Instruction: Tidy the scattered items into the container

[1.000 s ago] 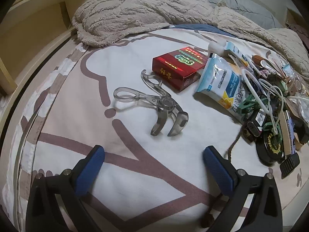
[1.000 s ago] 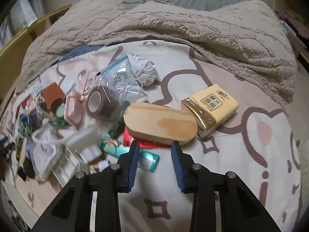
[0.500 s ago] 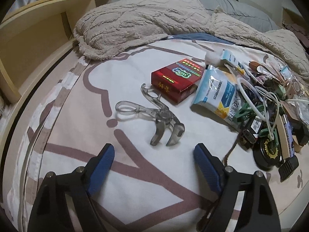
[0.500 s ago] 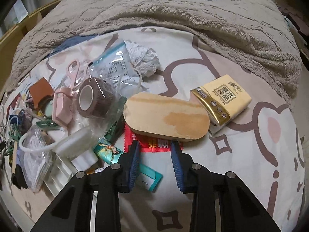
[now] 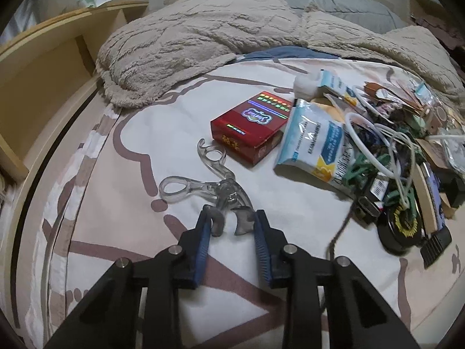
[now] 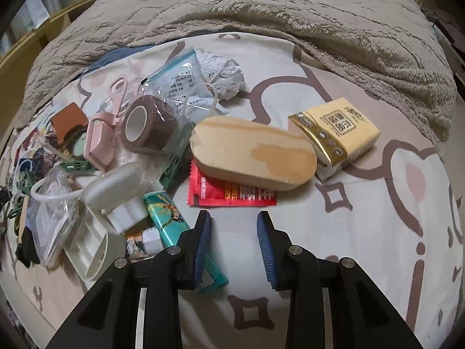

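Clear grey plastic tongs (image 5: 203,186) lie on the white patterned bedsheet (image 5: 122,232), handles pointing away. My left gripper (image 5: 232,215) is down over their toothed head. Its jaws are closing, and the blue pads (image 5: 203,232) touch the outer sides of both tong tips. In the right wrist view an oval wooden box (image 6: 252,157) lies on a red sachet (image 6: 229,195), a yellow tissue pack (image 6: 334,136) beside it. My right gripper (image 6: 234,218) hovers just in front of the sachet, jaws a narrow gap apart with nothing between them.
A red carton (image 5: 252,125) and a blue-white pouch (image 5: 314,142) lie beyond the tongs, then a heap of cables, clips and small items (image 5: 401,174). Brown tape roll (image 6: 145,128), pink case (image 6: 98,142), teal tube (image 6: 174,226) and white tray (image 6: 87,253) crowd the right view's left. Fleece blanket (image 6: 290,29) behind.
My left gripper moved forward and its jaws went from wide apart to closed around the tongs' head, squeezing the tips closer together. The right gripper barely shifted, its gap unchanged.
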### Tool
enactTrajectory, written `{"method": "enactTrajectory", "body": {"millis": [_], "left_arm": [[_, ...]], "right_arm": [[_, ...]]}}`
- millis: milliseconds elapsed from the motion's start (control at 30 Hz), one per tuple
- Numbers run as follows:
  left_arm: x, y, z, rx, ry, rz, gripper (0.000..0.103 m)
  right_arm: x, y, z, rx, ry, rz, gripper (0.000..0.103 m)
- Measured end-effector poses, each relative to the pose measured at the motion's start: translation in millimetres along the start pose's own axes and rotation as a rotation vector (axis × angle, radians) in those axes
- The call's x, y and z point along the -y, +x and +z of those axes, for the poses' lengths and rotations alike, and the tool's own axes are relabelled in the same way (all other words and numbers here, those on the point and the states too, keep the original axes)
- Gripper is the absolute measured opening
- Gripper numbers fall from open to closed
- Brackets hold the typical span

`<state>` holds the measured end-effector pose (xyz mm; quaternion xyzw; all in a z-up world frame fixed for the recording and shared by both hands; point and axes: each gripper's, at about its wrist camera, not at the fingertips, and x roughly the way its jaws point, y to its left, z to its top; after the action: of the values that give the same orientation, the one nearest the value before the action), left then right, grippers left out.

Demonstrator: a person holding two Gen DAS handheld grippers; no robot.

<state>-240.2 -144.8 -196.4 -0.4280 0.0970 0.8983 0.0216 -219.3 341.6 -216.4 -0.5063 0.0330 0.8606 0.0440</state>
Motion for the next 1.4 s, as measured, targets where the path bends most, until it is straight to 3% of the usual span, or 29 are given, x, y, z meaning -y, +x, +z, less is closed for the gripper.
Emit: {"method": "enactTrajectory", "body": {"millis": [133, 333, 467, 600, 833, 933, 1167, 1400], "left_arm": [[-2, -13, -4, 0.016, 0.015, -0.012, 0.030], [-7, -39, -13, 0.037, 0.007, -0.040, 0.029], [-7, -57, -27, 0.028, 0.011, -0.062, 0.029], [-3, -64, -46, -0.038, 0.014, -0.057, 0.029], [2, -80, -84, -0.094, -0.055, -0.121, 0.029], [11, -86, -93, -0.110, -0.059, -0.125, 0.029], [16, -88, -103, -0.107, -0.077, -0.130, 0.031], [10, -82, -111, -0.064, -0.144, -0.143, 0.033]], "right_arm": [[11, -2, -2, 0.007, 0.046, 0.066, 0.034], [38, -6, -7, 0.016, 0.208, 0.251, 0.034], [32, -10, -11, 0.045, 0.168, 0.238, 0.034], [20, -14, -12, 0.074, 0.105, 0.202, 0.034], [13, -19, -16, 0.073, 0.062, 0.248, 0.035], [2, -17, -18, 0.059, 0.016, 0.229, 0.035], [-26, -10, -20, 0.034, -0.127, 0.057, 0.034], [-26, -18, -24, -0.005, -0.157, -0.045, 0.027]]}}
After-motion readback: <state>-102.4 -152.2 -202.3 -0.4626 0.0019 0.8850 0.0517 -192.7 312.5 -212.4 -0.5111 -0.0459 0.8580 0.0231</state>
